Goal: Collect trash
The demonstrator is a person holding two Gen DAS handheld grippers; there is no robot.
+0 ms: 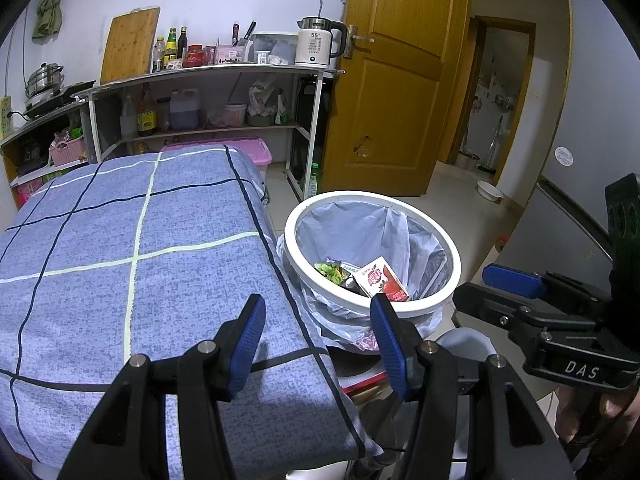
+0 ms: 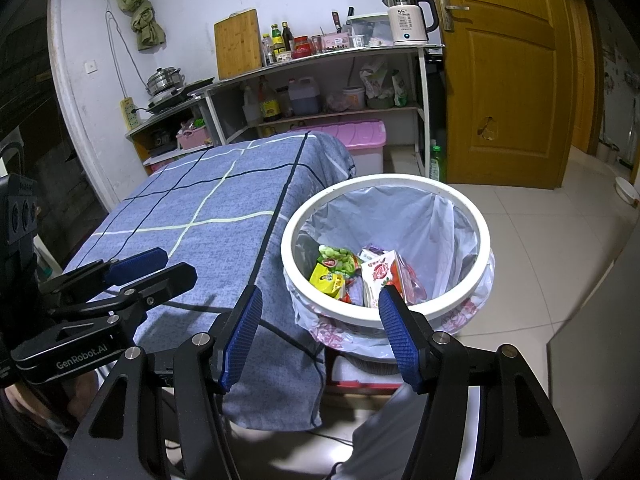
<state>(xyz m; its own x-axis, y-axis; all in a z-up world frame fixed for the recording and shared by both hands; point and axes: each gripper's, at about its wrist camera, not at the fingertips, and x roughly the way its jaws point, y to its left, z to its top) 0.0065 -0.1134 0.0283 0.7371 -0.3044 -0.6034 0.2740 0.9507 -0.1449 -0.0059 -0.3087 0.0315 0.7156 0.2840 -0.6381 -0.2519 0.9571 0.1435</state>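
Left wrist view: left gripper (image 1: 316,320) spread wide, nothing between its blue pads, hanging over the near edge of the blue checked cloth (image 1: 132,248), with the white-rimmed trash bin (image 1: 440,236) just ahead and to its right, lined with a plastic bag (image 1: 348,224) and holding a red-and-white carton (image 1: 382,280) plus green wrappers (image 1: 330,271) at the bottom. Right wrist view: right gripper (image 2: 320,308) also wide open and empty, bin rim right past its right finger, same carton and a yellow packet (image 2: 327,279) inside; cloth to its left carries no trash.
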